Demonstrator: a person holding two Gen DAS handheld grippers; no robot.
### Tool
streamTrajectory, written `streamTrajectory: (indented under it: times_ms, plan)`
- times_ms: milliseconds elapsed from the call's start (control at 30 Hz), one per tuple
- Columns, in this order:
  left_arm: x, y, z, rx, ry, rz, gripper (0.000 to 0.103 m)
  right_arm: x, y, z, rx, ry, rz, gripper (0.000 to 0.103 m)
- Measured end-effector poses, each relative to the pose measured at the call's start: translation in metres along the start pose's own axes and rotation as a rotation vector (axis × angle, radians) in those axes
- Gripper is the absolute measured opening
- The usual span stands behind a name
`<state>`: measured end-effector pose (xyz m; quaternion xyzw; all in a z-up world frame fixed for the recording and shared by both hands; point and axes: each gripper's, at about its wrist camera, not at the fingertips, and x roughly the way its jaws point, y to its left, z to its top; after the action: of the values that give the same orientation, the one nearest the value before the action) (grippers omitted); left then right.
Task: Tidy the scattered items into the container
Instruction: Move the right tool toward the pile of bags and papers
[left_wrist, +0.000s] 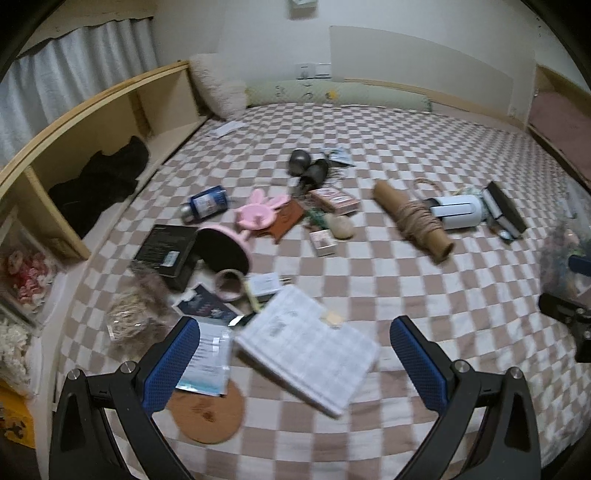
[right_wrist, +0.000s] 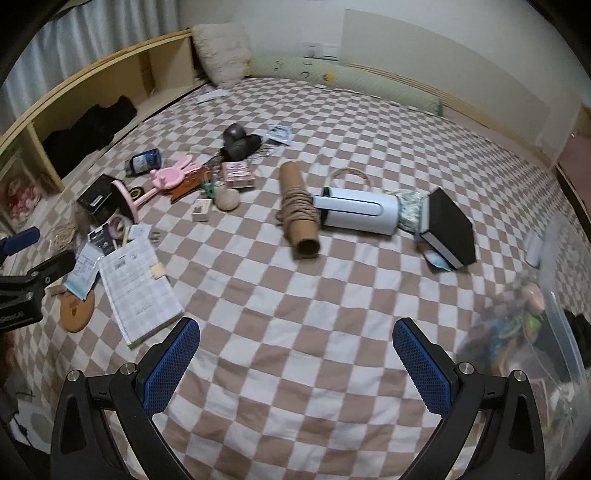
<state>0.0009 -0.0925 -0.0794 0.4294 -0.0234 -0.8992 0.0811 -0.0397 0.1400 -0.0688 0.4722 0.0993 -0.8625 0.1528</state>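
Scattered items lie on a checkered bed. My left gripper (left_wrist: 295, 347) is open above a white checked notebook (left_wrist: 308, 347), with a cork coaster (left_wrist: 210, 413) and a paper packet (left_wrist: 207, 365) beside its left finger. My right gripper (right_wrist: 295, 350) is open over bare bedspread. Ahead of it lie a cardboard tube wound with twine (right_wrist: 297, 210), a white cylinder device (right_wrist: 356, 210) and a black book (right_wrist: 448, 229). A clear plastic container (right_wrist: 524, 325) holding colourful items sits at the right. The notebook (right_wrist: 138, 291) shows at the left in the right wrist view.
Further back lie a pink bunny mirror (left_wrist: 258, 212), a blue can (left_wrist: 207, 203), a black box (left_wrist: 168, 247), dark round objects (left_wrist: 308, 168) and small boxes (left_wrist: 332, 199). A wooden shelf (left_wrist: 92, 122) runs along the left. Pillows (left_wrist: 221, 88) line the headboard.
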Motion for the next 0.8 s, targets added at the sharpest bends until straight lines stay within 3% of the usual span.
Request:
streamTrajectory:
  times_ms: [500,800]
  plan:
    - [0.025,0.075,-0.028,-0.057,0.053,0.152,0.103,0.026,0.054,0.011,-0.076,0.028,0.073,0.103]
    - [0.055,0.087,-0.044,0.096,0.092,0.324,0.103,0.041,0.081,0.016,-0.111,0.042,0.104,0.103]
